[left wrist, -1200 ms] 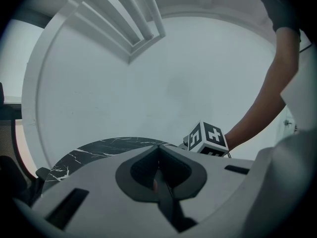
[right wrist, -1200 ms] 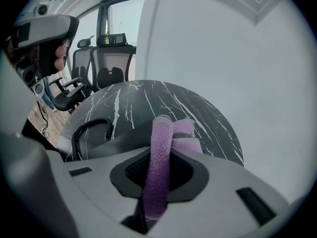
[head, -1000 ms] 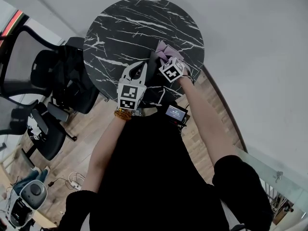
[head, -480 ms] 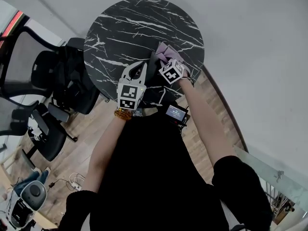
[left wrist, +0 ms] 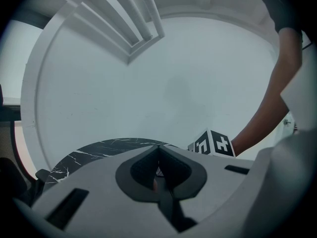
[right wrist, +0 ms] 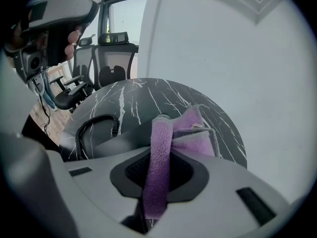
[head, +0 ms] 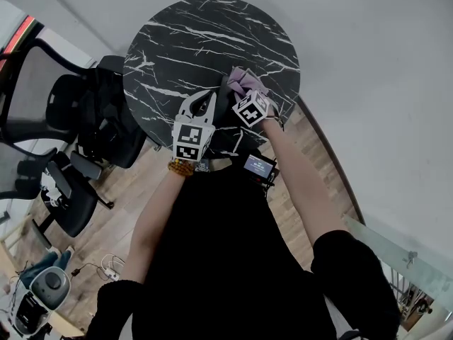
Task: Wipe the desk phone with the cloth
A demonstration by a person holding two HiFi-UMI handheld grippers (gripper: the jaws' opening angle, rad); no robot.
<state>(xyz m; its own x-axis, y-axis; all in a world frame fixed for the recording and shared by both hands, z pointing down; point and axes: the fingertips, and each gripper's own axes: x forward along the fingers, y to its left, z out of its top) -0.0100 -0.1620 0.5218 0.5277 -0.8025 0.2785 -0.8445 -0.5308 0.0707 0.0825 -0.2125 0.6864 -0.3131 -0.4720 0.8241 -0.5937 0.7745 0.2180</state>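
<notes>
Right tongs (right wrist: 158,155) on one cloth (right wrist: 192,133); one phone (right wrist: 111,144).

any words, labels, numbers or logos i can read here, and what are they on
None can be read.
Marker cube: black-and-white square patterns only, no letters.
Small screen at the person's waist: lit, too small to read.
Tag on the cloth: too small to read.

The phone (right wrist: 111,142) sits near the tabletop's (head: 177,34) near edge, with the cloth (head: 244,81) just right of it in the right tool (head: 243,94), the left tool (head: 204,101) at its left, and chairs (head: 85,112) left of the tabletop.
</notes>
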